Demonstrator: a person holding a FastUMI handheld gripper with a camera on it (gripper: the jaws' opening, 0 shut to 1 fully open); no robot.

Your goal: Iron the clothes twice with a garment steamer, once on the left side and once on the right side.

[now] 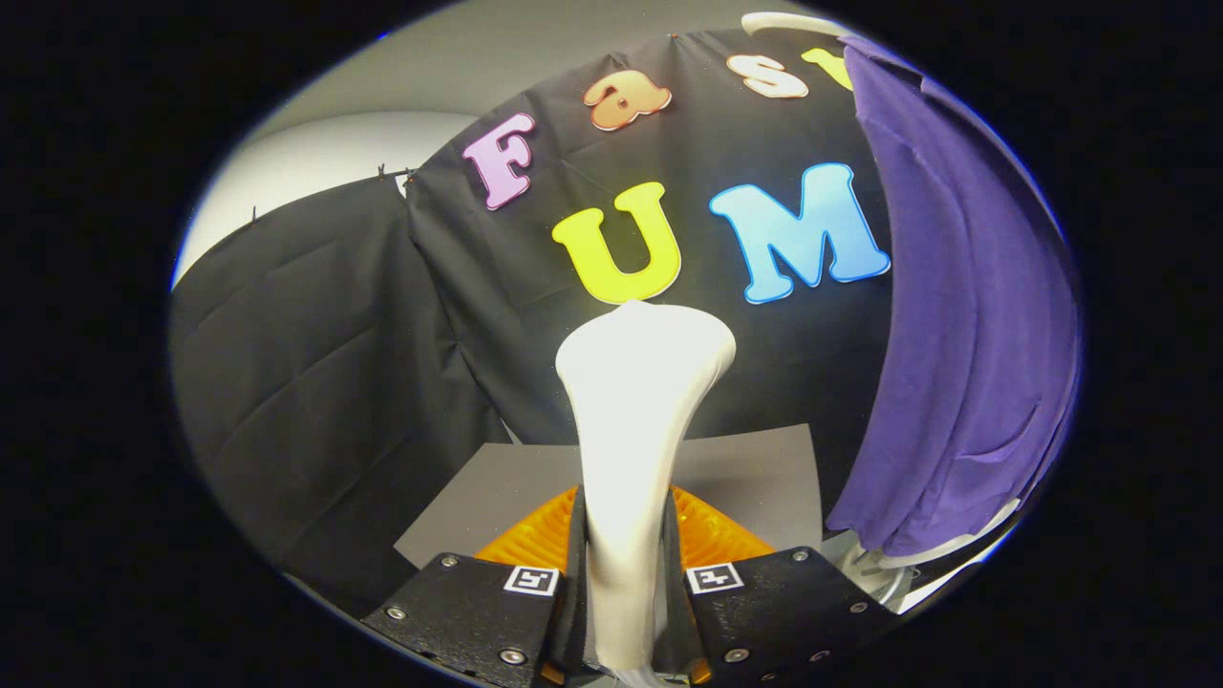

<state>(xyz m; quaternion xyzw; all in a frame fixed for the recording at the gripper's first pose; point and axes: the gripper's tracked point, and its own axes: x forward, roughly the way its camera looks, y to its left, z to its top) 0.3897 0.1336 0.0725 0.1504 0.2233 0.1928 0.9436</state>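
My claw [626,583] is squeezing the hard, smooth steamer [635,401] by its thin neck; the purple shirt [965,363] looks soft and floppy.

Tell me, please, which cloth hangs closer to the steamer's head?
The black cloth directly beyond the steamer held between the fingers; the purple garment hangs off to one side.

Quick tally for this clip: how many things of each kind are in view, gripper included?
Garment steamer, white, clamped between the fingers: 1
Purple garment, hanging beyond the fingers, off to the side of the steamer: 1
Grey board lying ahead of the fingers: 1
Hand-held gripper, shut on the steamer: 1
Total: 4
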